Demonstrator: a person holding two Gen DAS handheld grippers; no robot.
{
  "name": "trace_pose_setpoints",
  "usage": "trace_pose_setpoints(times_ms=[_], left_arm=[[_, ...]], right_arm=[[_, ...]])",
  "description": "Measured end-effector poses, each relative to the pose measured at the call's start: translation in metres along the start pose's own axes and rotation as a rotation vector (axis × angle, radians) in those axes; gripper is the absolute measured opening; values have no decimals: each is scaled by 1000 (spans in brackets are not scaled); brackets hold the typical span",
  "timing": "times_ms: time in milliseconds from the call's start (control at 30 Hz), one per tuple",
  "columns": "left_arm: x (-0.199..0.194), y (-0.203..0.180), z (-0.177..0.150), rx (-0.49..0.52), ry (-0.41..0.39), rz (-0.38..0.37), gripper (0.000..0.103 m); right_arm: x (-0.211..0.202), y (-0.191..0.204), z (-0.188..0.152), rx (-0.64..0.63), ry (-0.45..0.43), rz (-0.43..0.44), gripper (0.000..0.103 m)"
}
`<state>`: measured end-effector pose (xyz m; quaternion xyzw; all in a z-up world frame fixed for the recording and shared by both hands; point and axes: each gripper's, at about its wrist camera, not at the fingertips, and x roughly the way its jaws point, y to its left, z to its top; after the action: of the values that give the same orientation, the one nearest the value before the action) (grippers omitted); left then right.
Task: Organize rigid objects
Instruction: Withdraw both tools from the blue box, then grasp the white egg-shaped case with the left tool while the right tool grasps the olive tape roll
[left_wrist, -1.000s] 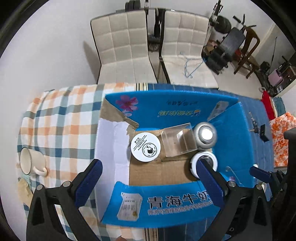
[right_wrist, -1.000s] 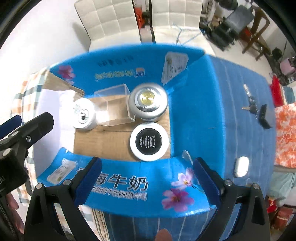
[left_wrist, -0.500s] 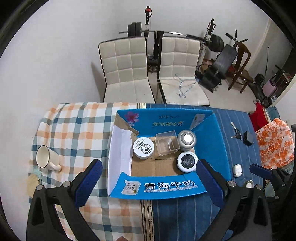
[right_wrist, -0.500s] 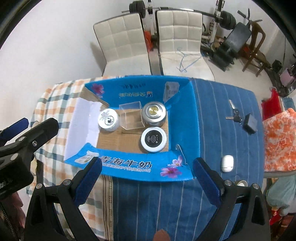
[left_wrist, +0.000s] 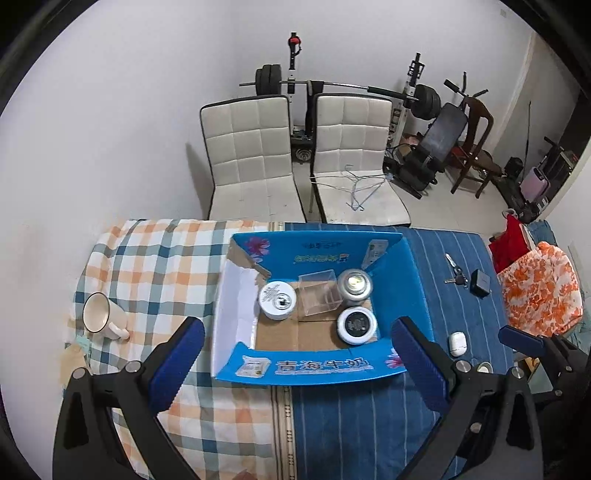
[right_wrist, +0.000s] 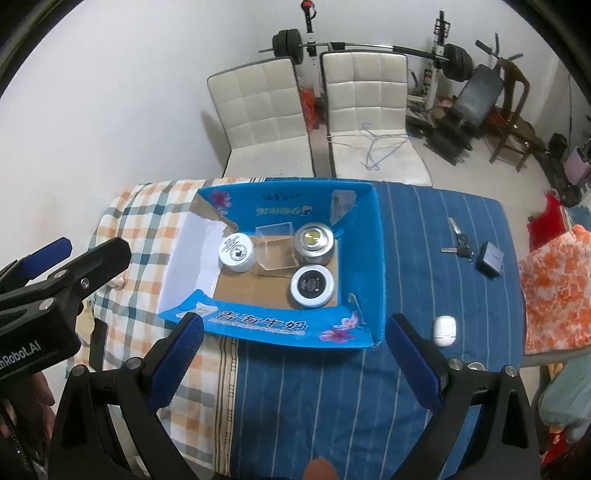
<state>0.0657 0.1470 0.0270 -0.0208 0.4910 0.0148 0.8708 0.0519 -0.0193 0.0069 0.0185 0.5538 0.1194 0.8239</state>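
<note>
Currently: blue carton (left_wrist: 317, 365) on table holds white jar (left_wrist: 277, 299), clear box (left_wrist: 319, 293), silver tin (left_wrist: 354, 284), black-lidded jar (left_wrist: 356, 325), close-packed | left gripper (left_wrist: 295, 360) wide, empty, above | right gripper (right_wrist: 291, 356) wide, empty | risk: keys (right_wrist: 458, 247), earbud case (right_wrist: 445, 330), mug (left_wrist: 101, 317) lie outside; reaching in may snag soft flaps, topple clear box.

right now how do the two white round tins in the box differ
The white-lid tin has a pale top with a small dark print, while the black-lid tin has a dark centre ringed in white. The white-lid tin stands at the left of the cardboard floor beside the clear plastic box; the black-lid tin stands at the right, nearer the front wall of the blue box. Both are round, upright, lids on, and untouched by either gripper.
</note>
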Motion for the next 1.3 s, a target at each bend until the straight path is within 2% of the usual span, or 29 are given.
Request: trace_pose_setpoints(times_ms=[133,267,333,433,500,533,600,667,767,867,900,967,1033,1133,1300], left_arm=[[6,-45,-3,42,-9,-49,103],[30,-113,-12,129,23,-99,103],[54,-160,-22,199,60,-119,103],[95,-219,-40,281,140,-133,103],[122,-248,-50,317,187,-124,103],[136,-261,-55,335,215,-113,103],[166,-285,-65,353,264,-99,103],[194,-304,-73,379,322,-73,103],[220,-316,-81,408,358,-20,103],[238,-319,-84,395,399,-15,103],[244,-320,-84,388,410,-8,103],[253,-322,-85,380,428,-6,103],[262,-328,-88,378,460,-22,103],[281,-338,-96,361,527,-49,103],[311,-347,-105,291,612,-98,103]], right_arm=[[-8,-43,-9,70,-6,-28,100],[-8,-119,-28,181,15,-120,100],[-1,-161,-41,251,44,-170,100],[28,-240,-67,374,111,-269,100],[56,-279,-83,436,167,-292,100],[72,-298,-92,471,206,-285,100],[108,-332,-113,549,280,-210,100],[137,-350,-127,587,330,-175,100],[170,-363,-139,632,363,-124,99],[194,-373,-147,661,404,-83,91],[197,-373,-148,642,409,-91,91],[196,-368,-143,577,394,-115,83],[192,-371,-141,549,388,-132,71],[183,-382,-138,538,376,-191,71],[181,-410,-136,575,390,-184,71]])
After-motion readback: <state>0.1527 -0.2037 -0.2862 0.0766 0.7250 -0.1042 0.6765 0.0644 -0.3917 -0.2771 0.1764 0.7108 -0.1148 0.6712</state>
